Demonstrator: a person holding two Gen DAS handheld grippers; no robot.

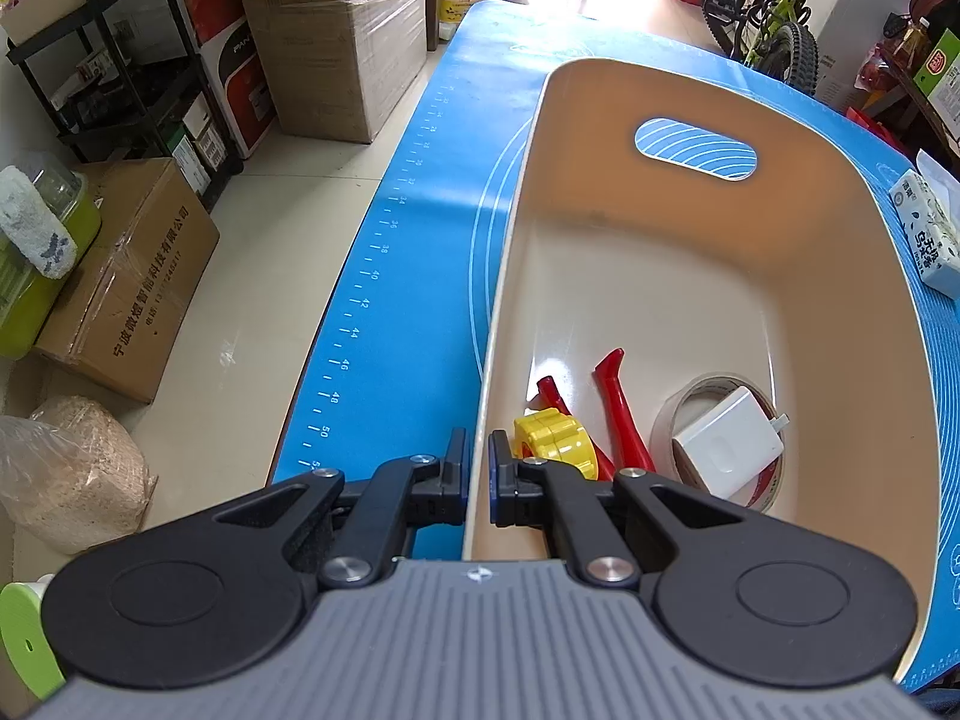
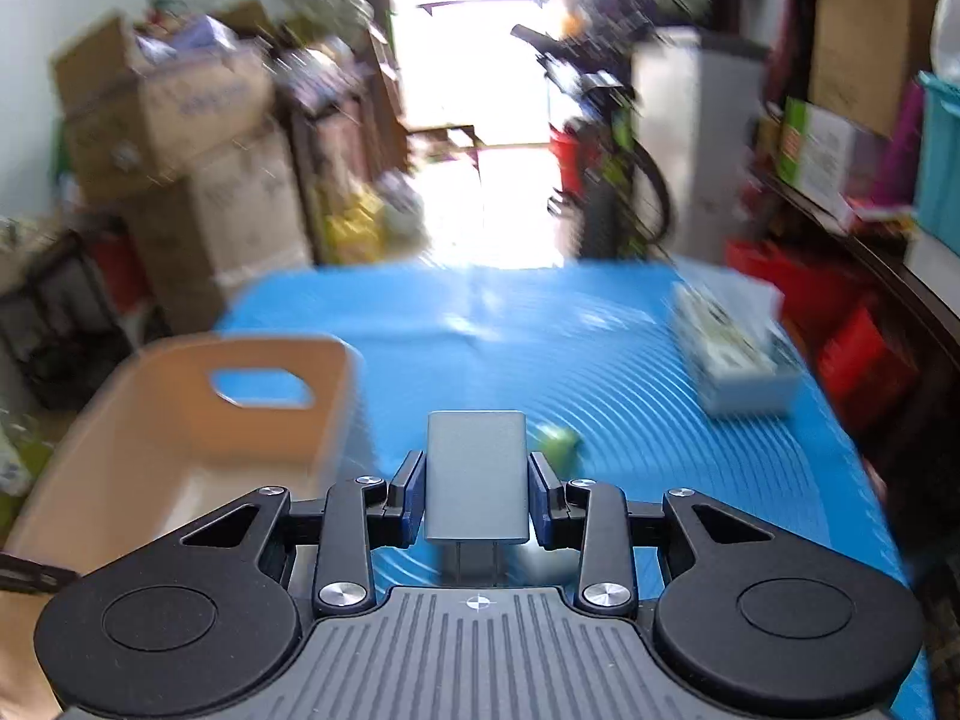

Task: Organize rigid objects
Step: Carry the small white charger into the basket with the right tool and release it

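Left wrist view: left claw [image 1: 477, 468], bottom centre, is pinched on the near left wall of the tan bin [image 1: 708, 276], one finger outside, one inside. The bin sits on the blue surface [image 1: 420, 276]. Lower right of frame, inside the bin: yellow reel [image 1: 555, 435], red-handled tool [image 1: 621, 414], tape roll [image 1: 681, 405] with a white charger [image 1: 729, 441] lying on it.

Right wrist view, blurred: bin [image 2: 180, 420] at left, right claw [image 2: 477, 489] at centre grips a grey block [image 2: 477, 474] above the surface [image 2: 600, 360]. Small green item [image 2: 558, 438] just behind it, white box [image 2: 729, 354] at right.
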